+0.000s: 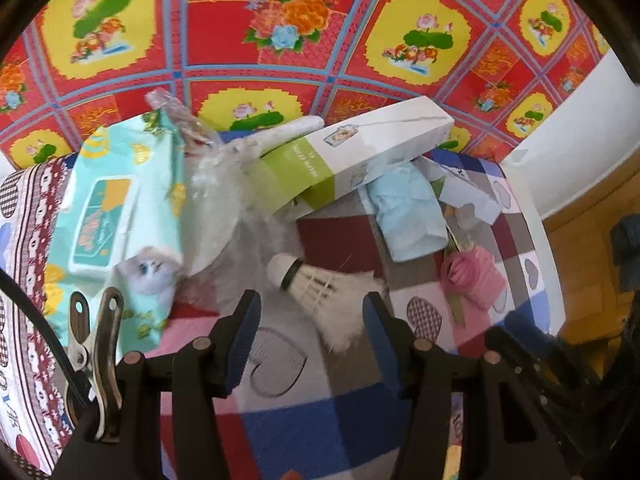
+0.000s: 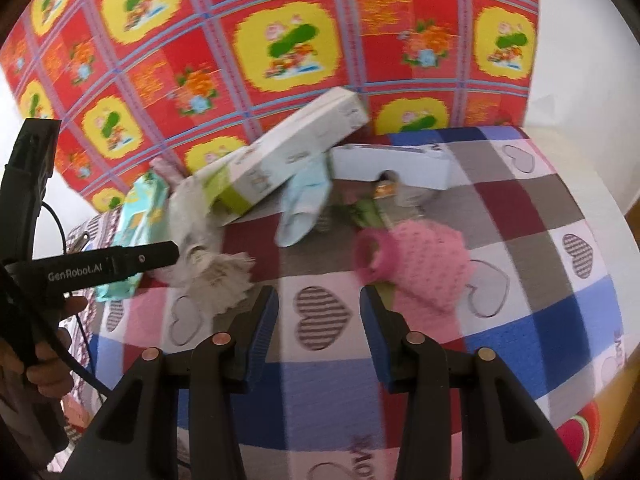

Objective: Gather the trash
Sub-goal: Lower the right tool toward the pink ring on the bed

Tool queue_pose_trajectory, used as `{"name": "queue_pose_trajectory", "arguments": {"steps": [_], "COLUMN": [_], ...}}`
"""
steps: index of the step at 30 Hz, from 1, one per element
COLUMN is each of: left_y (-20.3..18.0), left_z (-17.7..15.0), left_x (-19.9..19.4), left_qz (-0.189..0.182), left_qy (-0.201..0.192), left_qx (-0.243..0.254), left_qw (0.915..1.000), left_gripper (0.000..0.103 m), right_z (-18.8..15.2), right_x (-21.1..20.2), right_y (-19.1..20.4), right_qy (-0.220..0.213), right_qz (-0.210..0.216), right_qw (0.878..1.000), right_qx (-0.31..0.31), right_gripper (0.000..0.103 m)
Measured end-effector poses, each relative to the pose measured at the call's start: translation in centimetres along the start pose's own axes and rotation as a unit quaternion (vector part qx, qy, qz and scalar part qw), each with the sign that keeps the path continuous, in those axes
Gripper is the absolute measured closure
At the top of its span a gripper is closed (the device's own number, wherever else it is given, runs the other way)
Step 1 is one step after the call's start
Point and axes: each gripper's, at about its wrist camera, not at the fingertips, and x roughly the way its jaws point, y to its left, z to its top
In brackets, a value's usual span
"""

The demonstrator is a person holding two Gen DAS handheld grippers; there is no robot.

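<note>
A white shuttlecock (image 1: pixel 320 284) with a black band lies on the patchwork cloth (image 1: pixel 304 412). Its feathers reach in between the tips of my left gripper (image 1: pixel 310 320), which is open and hovers just over it without touching. In the right wrist view a pink foam net (image 2: pixel 420 264) lies just ahead and right of my right gripper (image 2: pixel 318 312), also open and holding nothing. The shuttlecock (image 2: pixel 224 276) shows there to the left. Behind it a long white and green box (image 1: pixel 352 160) leans on crumpled clear plastic (image 1: pixel 212 184).
A teal wet-wipes pack (image 1: pixel 116 216) lies at the left, and light blue paper (image 1: pixel 408 216) and a small white box (image 2: pixel 392 164) in the middle. A red and yellow flowered sheet (image 1: pixel 280 20) rises behind the table. A hand (image 2: pixel 44 360) grips the other tool at the left.
</note>
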Motion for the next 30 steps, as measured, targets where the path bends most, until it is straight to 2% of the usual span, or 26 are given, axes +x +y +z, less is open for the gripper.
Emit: {"name": "queue_pose_trajectory", "arguments": {"steps": [8, 15, 23, 30], "left_y": [-1.4, -1.3, -0.4, -0.8], "left_z": [1.9, 1.6, 0.2, -0.8], "left_x": [3.4, 5.7, 6.6, 6.9], "left_qz": [0.03, 0.071, 0.062, 0.066], "left_qy": [0.008, 0.022, 0.051, 0.056], "left_qx": [-0.018, -0.015, -0.029, -0.013], "left_qw": [0.9994, 0.9971, 0.9964, 0.9962], "left_gripper": [0.047, 0.047, 0.047, 0.047], "right_z": [1.0, 1.9, 2.0, 2.0], "right_x": [1.7, 3.9, 6.0, 7.0], "right_y": [-2.5, -3.4, -3.6, -3.3], "right_qy": [0.004, 0.014, 0.031, 0.04], "right_qz": [-0.013, -0.006, 0.007, 0.014], "right_qw": [1.0, 1.0, 0.999, 0.999], "right_qx": [-0.007, -0.016, -0.017, -0.02], "right_gripper": [0.059, 0.059, 0.059, 0.059]}}
